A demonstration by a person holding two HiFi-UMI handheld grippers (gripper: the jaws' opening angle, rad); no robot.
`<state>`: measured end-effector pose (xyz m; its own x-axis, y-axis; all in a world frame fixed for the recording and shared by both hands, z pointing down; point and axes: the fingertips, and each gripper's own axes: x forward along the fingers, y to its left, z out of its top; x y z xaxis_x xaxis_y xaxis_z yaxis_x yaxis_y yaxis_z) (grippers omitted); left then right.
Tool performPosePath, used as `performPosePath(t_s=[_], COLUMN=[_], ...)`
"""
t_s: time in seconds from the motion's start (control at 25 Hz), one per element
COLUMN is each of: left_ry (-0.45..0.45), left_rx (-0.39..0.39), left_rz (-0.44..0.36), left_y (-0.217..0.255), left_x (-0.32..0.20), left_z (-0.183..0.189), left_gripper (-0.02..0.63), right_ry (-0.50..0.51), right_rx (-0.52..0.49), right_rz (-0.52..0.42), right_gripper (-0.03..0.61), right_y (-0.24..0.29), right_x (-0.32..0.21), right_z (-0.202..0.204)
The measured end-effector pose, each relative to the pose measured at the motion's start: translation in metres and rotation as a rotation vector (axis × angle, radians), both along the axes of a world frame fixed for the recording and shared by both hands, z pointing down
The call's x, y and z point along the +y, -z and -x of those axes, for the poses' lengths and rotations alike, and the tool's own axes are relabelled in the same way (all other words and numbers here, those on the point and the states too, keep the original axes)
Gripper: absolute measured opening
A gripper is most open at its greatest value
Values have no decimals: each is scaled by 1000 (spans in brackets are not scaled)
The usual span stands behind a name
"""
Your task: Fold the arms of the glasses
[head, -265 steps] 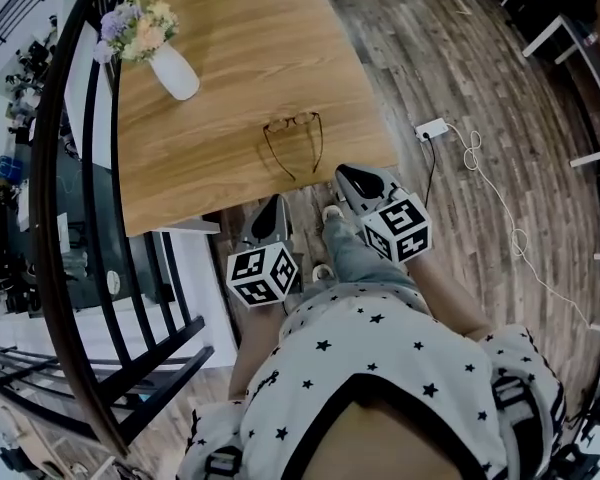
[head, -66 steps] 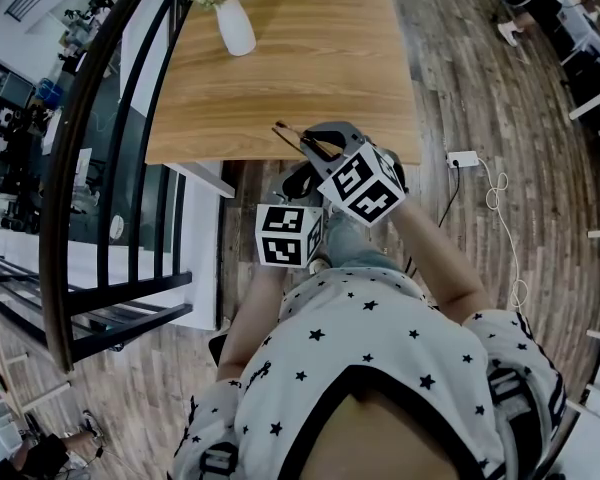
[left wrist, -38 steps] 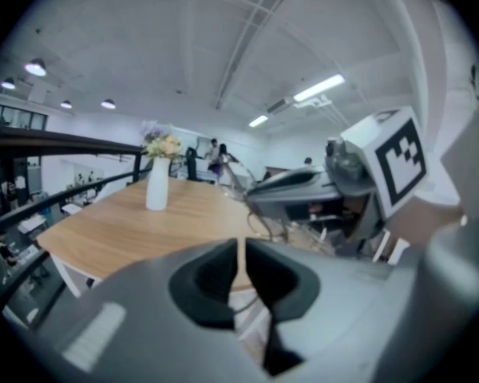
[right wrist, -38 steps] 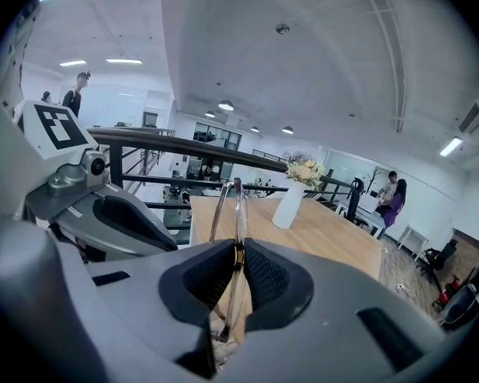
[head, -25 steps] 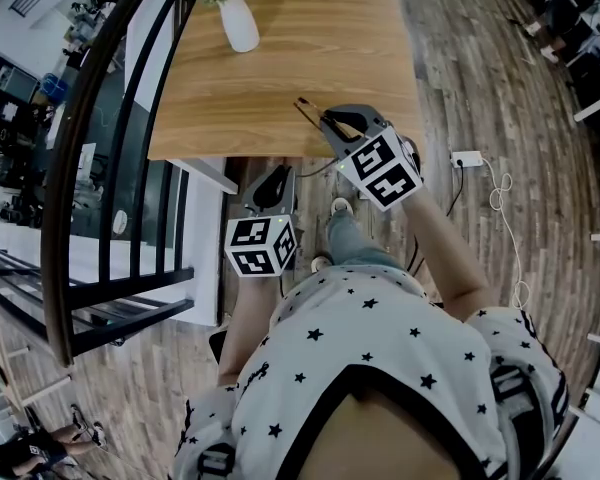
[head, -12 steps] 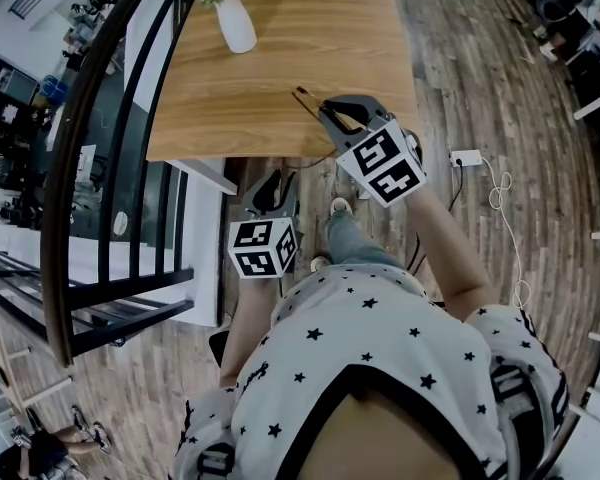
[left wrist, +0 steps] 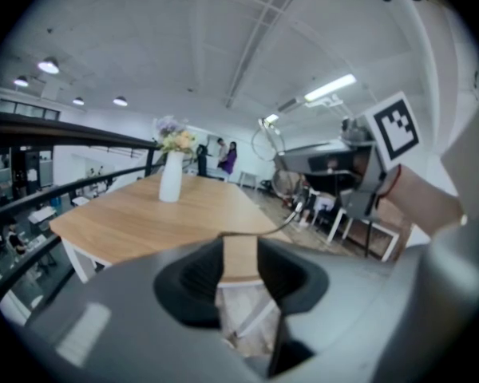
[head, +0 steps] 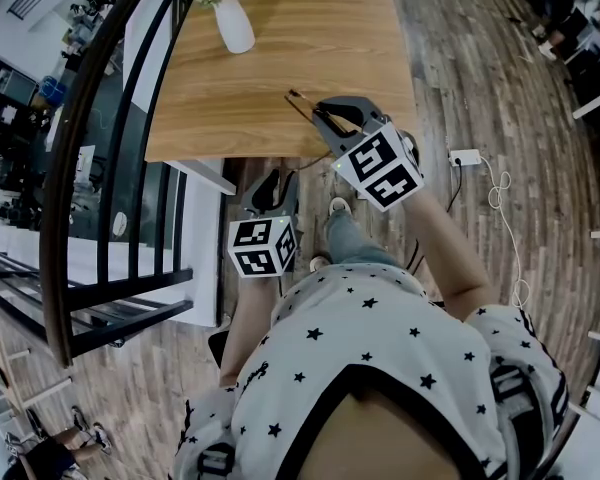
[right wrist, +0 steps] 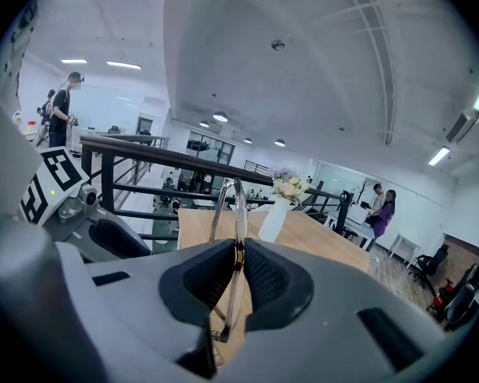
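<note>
The left gripper (head: 275, 183) has just been opening its jaws; they now stand spread wide w/ nothing btwn them, only floor and the table (left wrist: 144, 214) edge showing through the gap in the left gripper view. A couple of secs ago it was up beside the right gripper (head: 325, 118), close to the glasses (head: 298, 101). Now it hangs lower, below the table's near edge and well apart from them. The right gripper has the glasses pinched: in the right gripper view the thin frame (right wrist: 238, 206) runs up out of the pads, which press on it from both sides, lenses edge-on to the camera. The glasses are held in the air just over the near edge of the table, not resting on it; the vase (head: 232, 23) is well apart at the far end. Meaning for the task: the left gripper's part looks done for now, prob. one arm pushed in and let go. In the head view the glasses read as one slim dark line, which fits folded arms, but whether both are fully in can't be told.
</note>
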<state>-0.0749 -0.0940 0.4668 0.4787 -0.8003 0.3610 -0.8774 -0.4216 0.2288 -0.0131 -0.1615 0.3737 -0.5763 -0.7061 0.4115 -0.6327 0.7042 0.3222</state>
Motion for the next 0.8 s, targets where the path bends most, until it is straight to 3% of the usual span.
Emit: performPosePath(t_s=[0.8], left_ry=[30], left_rx=[11], left_rz=[-28], left_y=[11], left_x=[-12], left_z=[6], left_gripper=[120], right_ry=[8], right_rx=[12], right_rz=[68], right_gripper=[41], right_y=[-30], right_x=[15], right_z=[-2])
